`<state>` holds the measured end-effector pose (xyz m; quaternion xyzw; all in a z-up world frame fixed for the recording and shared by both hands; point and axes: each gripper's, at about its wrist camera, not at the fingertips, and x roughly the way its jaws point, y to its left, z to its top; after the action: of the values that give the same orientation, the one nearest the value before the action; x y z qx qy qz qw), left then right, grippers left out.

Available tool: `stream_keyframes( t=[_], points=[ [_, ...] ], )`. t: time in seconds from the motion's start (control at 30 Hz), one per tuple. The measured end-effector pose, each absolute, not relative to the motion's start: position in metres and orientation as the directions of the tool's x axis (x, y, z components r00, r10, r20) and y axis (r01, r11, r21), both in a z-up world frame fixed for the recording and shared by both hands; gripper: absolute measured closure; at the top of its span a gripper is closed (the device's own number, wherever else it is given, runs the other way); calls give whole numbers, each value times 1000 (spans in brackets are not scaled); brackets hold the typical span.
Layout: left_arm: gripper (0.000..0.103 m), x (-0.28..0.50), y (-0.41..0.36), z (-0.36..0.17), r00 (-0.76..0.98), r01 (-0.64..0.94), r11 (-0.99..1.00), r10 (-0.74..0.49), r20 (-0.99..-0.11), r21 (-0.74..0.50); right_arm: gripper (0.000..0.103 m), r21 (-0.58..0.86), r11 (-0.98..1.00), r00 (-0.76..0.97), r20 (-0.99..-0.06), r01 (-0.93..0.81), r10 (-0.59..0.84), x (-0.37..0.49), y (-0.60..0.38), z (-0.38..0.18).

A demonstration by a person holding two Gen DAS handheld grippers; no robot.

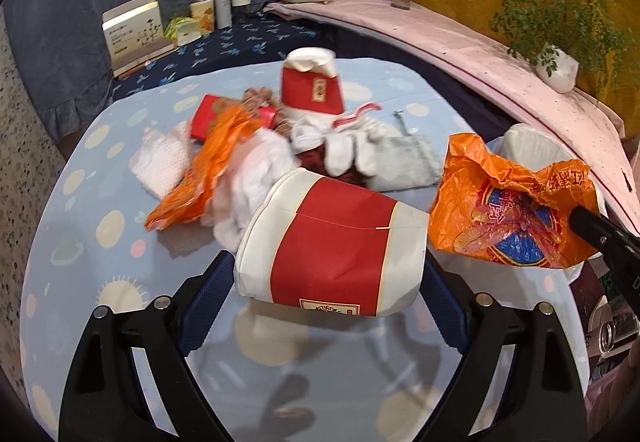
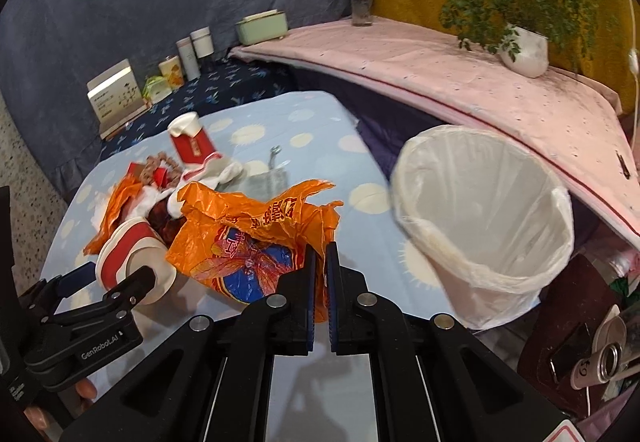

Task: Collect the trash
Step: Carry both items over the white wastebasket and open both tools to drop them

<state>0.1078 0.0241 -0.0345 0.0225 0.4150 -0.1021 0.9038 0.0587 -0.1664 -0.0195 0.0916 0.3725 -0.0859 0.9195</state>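
Lined bin (image 2: 486, 226) appears empty; right gripper (image 2: 320, 254) clamped on orange plastic bag (image 2: 256, 238), beside bin; left gripper (image 1: 330, 274) spread wide around red-and-white paper cup (image 1: 332, 238); heaped litter (image 1: 256, 146) remains on table (image 1: 80, 202).

text: "GenRobot.AI" | on: left gripper (image 2: 105, 274) body | other print: unreadable

The paper cup (image 1: 332, 246) lies on the table (image 1: 80, 202) before the trash pile (image 1: 256, 146). The plastic bag (image 1: 508, 214) sits right of it, with the bin (image 2: 484, 218) beyond
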Motion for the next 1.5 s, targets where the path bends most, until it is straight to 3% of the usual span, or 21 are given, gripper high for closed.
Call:
stream_keyframes(
  t=[0.57, 1.03, 1.2, 1.27, 1.33, 1.5],
  points=[
    [18, 110, -134, -5, 614, 466, 884, -347, -709, -29, 98, 89, 857, 682, -649, 508, -338, 24, -309, 3],
    [16, 138, -235, -25, 532, 587, 809, -423, -733, -41, 98, 94, 784, 617, -676, 613, -402, 30, -378, -19],
    [13, 149, -244, -35, 524, 577, 816, -410, -747, -44, 87, 98, 790, 616, -686, 606, -387, 43, -381, -27],
    [12, 151, -243, -37, 535, 569, 822, -402, -743, -36, 72, 103, 795, 622, -685, 597, -379, 47, -380, -29],
    [11, 152, -241, -39, 546, 560, 829, -383, -745, -15, 64, 103, 797, 627, -680, 595, -380, 49, -377, -29],
    [12, 153, -226, -40, 561, 527, 850, -356, -748, -10, 63, 108, 812, 640, -677, 574, -363, 50, -366, -28]
  ],
)
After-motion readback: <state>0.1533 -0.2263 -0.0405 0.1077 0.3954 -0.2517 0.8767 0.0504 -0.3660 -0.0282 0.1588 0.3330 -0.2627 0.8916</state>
